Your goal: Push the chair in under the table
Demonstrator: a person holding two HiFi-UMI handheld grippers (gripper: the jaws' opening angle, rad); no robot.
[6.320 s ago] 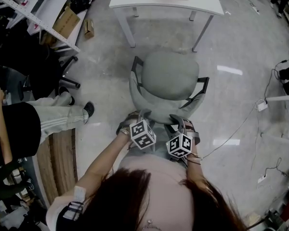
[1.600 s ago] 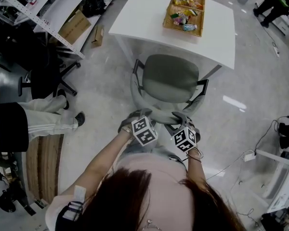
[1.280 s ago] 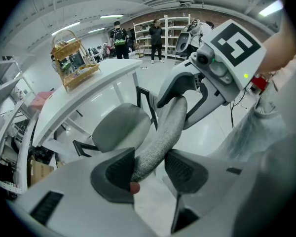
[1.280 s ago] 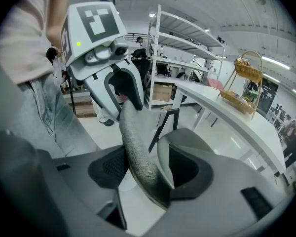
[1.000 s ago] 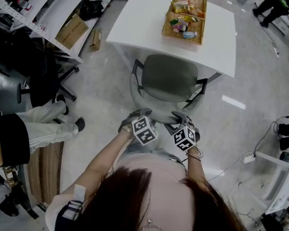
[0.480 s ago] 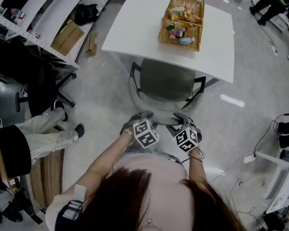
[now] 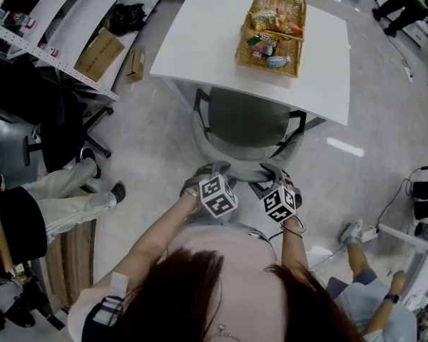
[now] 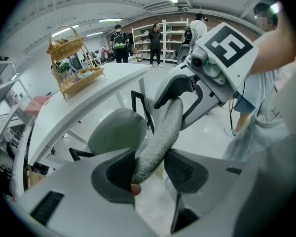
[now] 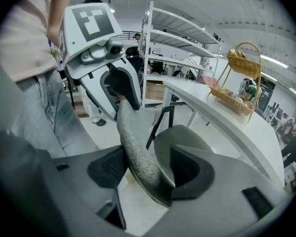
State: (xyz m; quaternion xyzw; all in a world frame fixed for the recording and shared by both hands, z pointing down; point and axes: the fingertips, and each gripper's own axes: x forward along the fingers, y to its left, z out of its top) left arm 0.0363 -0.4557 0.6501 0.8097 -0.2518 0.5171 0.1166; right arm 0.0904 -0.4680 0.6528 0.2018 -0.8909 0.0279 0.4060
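A grey office chair point(image 7: 246, 120) stands at the white table point(image 7: 192, 45), with the front of its seat under the table's edge. Both grippers hold the top of its padded backrest point(image 7: 241, 169) from behind. My left gripper point(image 7: 212, 169) is shut on the backrest point(image 8: 158, 135), with a pad pressing on either side. My right gripper point(image 7: 271, 171) is shut on the same backrest point(image 9: 138, 157) further to the right. A wicker basket point(image 7: 271, 28) of small items sits on the table.
A black swivel chair point(image 7: 60, 123) and a seated person's legs point(image 7: 68, 191) are at the left, below shelving point(image 7: 64, 9) and a cardboard box point(image 7: 100, 52). Cables and a plug strip point(image 7: 374, 230) lie at the right, near a crouching person point(image 7: 367, 298).
The chair has rolled forward, so more of its seat is hidden under the table. Both grippers followed with the backrest. A crouching person has come into view at the lower right.
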